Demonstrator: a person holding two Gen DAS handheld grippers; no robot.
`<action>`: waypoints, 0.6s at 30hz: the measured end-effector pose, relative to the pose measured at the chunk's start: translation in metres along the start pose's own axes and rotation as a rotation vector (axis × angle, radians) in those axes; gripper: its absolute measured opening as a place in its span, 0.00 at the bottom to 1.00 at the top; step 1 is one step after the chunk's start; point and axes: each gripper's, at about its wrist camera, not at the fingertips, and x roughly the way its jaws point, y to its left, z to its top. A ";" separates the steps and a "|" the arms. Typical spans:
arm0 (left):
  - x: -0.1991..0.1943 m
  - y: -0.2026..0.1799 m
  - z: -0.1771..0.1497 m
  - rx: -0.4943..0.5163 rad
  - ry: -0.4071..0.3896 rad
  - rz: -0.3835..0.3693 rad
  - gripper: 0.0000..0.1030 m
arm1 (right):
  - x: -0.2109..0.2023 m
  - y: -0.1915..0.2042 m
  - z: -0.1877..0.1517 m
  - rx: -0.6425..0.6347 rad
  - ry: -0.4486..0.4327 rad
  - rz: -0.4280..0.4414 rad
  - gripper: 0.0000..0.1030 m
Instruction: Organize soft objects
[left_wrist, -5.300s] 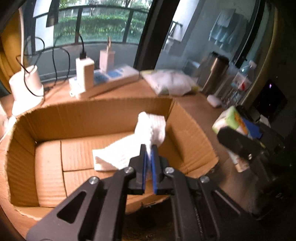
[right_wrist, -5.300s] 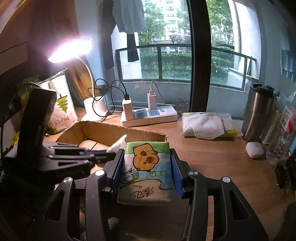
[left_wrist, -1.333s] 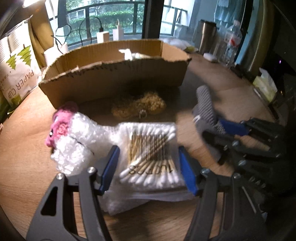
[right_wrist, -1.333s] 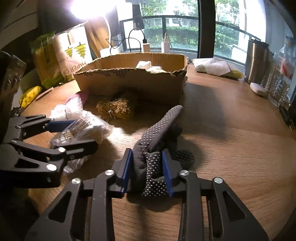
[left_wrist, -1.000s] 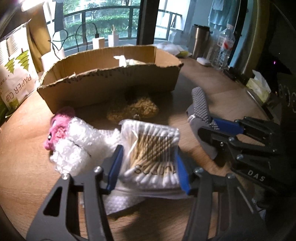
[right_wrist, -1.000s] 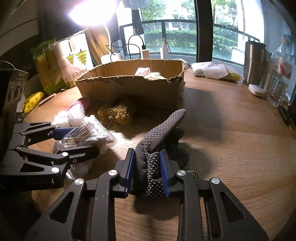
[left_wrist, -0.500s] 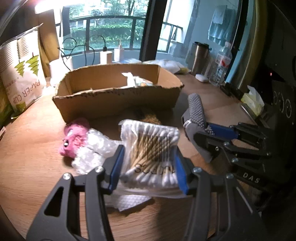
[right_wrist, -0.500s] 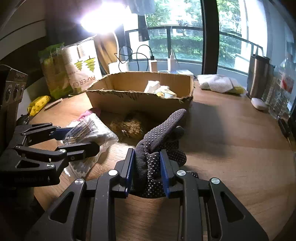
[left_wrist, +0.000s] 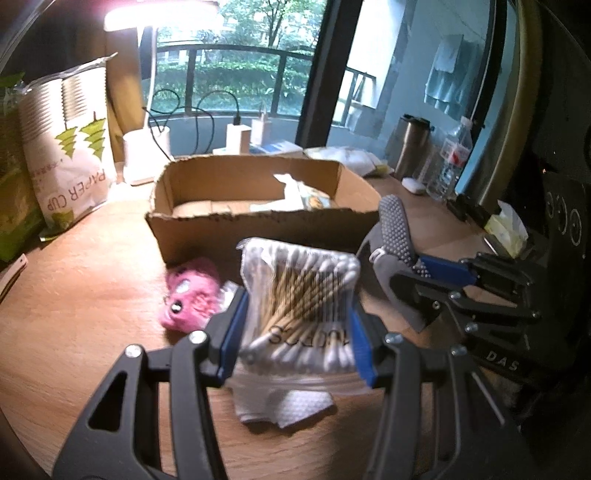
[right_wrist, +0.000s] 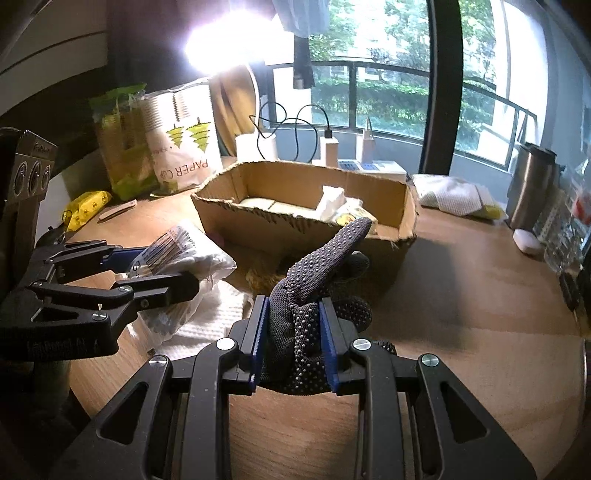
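Observation:
My left gripper (left_wrist: 295, 332) is shut on a clear bag of cotton swabs (left_wrist: 299, 295) and holds it above the table, in front of the open cardboard box (left_wrist: 258, 225). My right gripper (right_wrist: 293, 339) is shut on a dark dotted glove (right_wrist: 317, 266) held up in front of the same box (right_wrist: 295, 225). The box holds a white tissue (right_wrist: 330, 201) and a tissue pack. The glove (left_wrist: 395, 229) shows at the right of the left wrist view. The swab bag (right_wrist: 177, 254) shows at the left of the right wrist view.
A pink plush toy (left_wrist: 192, 291) and a white cloth (left_wrist: 288, 402) lie on the wooden table under the left gripper. A tan fuzzy thing (right_wrist: 262, 275) lies before the box. A paper cup bag (left_wrist: 70, 155), lamp, power strip (right_wrist: 365, 166), steel flask (right_wrist: 532, 184) and bottles stand around.
Both grippers have risen from the table with their loads, the swab bag and the glove, and moved closer to the box. The pink toy stayed on the table.

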 end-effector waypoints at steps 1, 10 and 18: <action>-0.001 0.001 0.001 -0.002 -0.003 0.001 0.50 | 0.000 0.002 0.003 -0.005 -0.002 0.001 0.27; -0.011 0.018 0.013 -0.029 -0.038 0.001 0.50 | 0.002 0.012 0.023 -0.040 -0.016 0.006 0.27; -0.018 0.032 0.023 -0.046 -0.064 0.015 0.50 | 0.005 0.018 0.038 -0.063 -0.029 0.014 0.27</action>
